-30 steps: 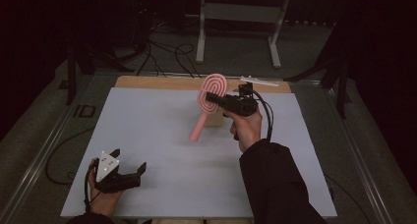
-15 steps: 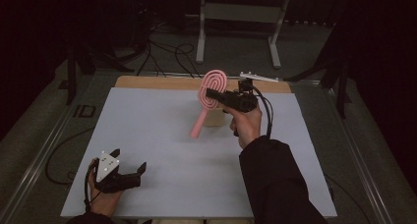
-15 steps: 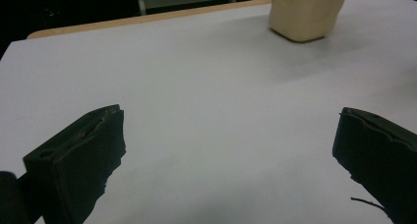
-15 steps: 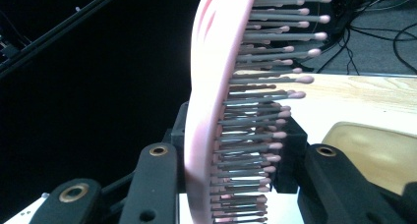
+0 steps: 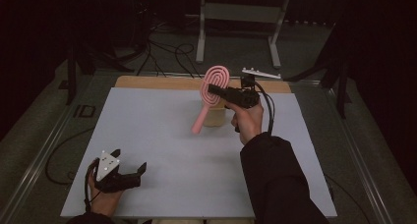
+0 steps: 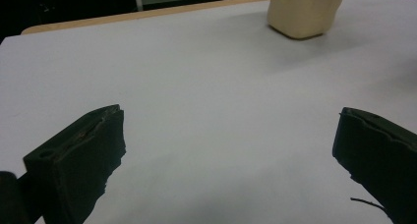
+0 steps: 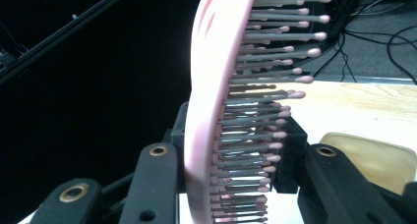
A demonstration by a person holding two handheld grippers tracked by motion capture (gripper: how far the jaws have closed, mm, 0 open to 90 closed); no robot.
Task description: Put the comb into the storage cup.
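A pink hairbrush (image 5: 217, 79) with grey bristles hangs tilted above the far middle of the table, handle slanting down to the left. My right gripper (image 5: 212, 90) is shut on its head, one jaw on the pink back and one on the bristle side, as the right gripper view shows around the hairbrush (image 7: 211, 111) and the right gripper (image 7: 241, 157). A beige block (image 5: 215, 119) stands on the table just under the brush. My left gripper (image 5: 131, 160) rests at the near left, open over the bare mat; in its own view the left gripper (image 6: 228, 130) faces the beige block (image 6: 302, 10).
A white mat (image 5: 157, 130) covers the table, with a wooden strip (image 5: 157, 81) along its far edge. Beyond the table stand a metal frame (image 5: 238, 13) and loose cables (image 5: 167, 52) on the floor. A sleeved forearm (image 5: 275, 180) crosses the near right.
The right gripper and the hairbrush have shifted slightly up the picture and to the right. The left gripper has stayed where it was.
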